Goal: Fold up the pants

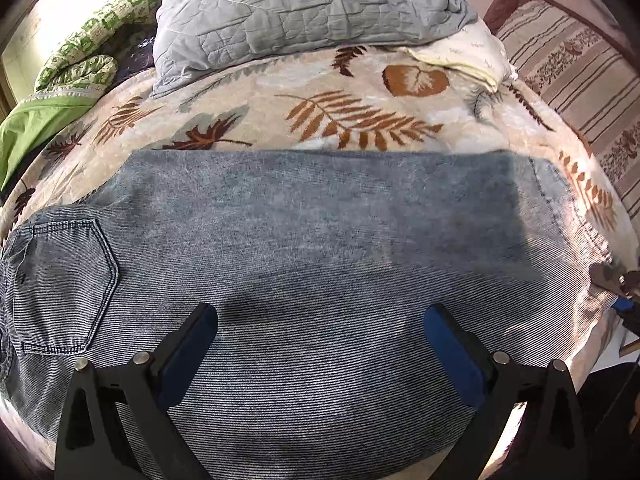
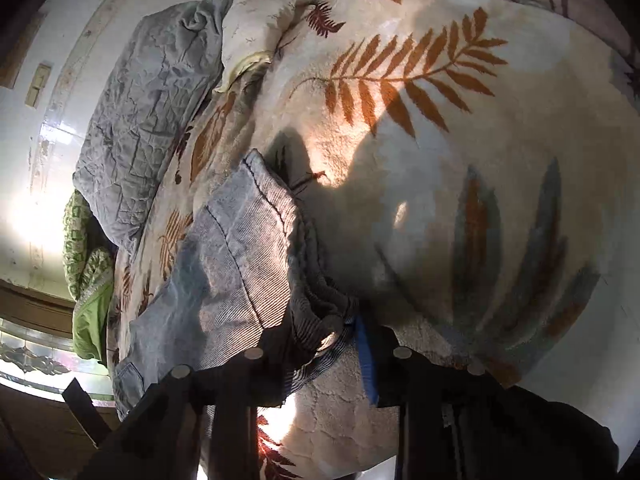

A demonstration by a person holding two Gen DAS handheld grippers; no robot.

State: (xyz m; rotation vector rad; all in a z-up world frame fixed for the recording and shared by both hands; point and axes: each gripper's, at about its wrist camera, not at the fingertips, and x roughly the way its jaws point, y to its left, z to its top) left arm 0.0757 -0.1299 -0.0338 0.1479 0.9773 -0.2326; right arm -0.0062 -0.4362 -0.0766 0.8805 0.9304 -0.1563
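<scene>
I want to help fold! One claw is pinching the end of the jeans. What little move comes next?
Probably lift the right claw and carry the faded blue denim jeans' hem toward the pocket end. It is shut on the hem, the jeans lie flat on the leaf-print blanket, and the left claw hovers open.

The left wrist view looks forward and down from just above the jeans [image 1: 304, 240], level with the bed, its own tongs [image 1: 320, 356] framing the bottom edge. It faces across the leaf-patterned blanket [image 1: 340, 120] toward the grey quilted pillow [image 1: 288, 12] at the far side. The right wrist view sits low and very near the jeans' end [image 2: 240, 264], rolled sideways, so the pillow [image 2: 148, 120] falls at its left. Both views share the jeans, blanket [image 2: 440, 140], pillow, and the green patterned bedding [image 1: 92, 40] [image 2: 80, 248].
</scene>
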